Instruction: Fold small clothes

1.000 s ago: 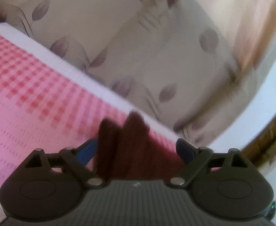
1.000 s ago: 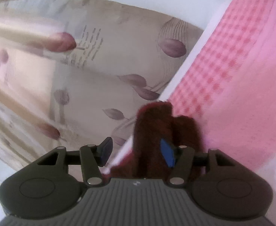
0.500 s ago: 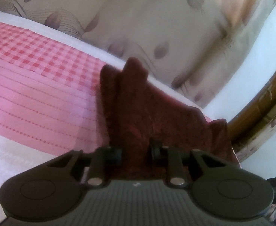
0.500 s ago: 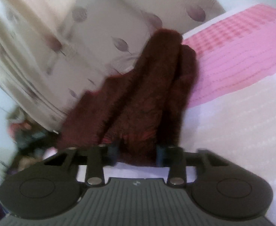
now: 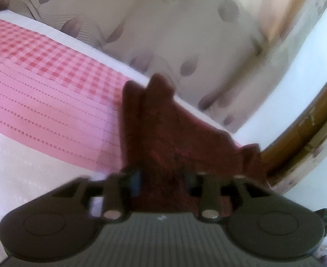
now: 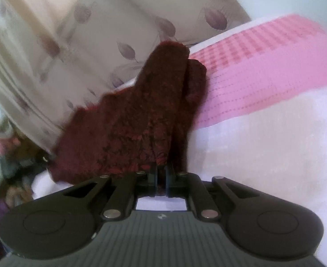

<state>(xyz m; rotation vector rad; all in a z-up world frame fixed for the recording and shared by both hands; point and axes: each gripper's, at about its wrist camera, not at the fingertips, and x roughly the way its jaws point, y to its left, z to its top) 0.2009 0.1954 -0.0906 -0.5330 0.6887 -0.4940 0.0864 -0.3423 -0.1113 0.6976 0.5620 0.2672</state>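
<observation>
A small dark maroon knitted garment (image 5: 163, 133) hangs stretched between my two grippers above the bed. In the left wrist view my left gripper (image 5: 162, 180) has its jaws part way closed with the cloth bunched between them. In the right wrist view the same garment (image 6: 130, 122) spreads out to the left, and my right gripper (image 6: 161, 173) is shut tight on its near edge. Two narrow parts of the garment point away from me toward the curtain.
The bed carries a pink checked and dotted sheet (image 5: 41, 93) over a white cover (image 6: 263, 144). A beige curtain with leaf print (image 5: 185, 33) hangs behind. A curved wooden bed frame (image 5: 308, 133) stands at right. Blurred clutter (image 6: 9, 155) lies at far left.
Both grippers closed on the maroon garment and lifted it. The right gripper went from open to fully shut. The garment now spreads wide between them.
</observation>
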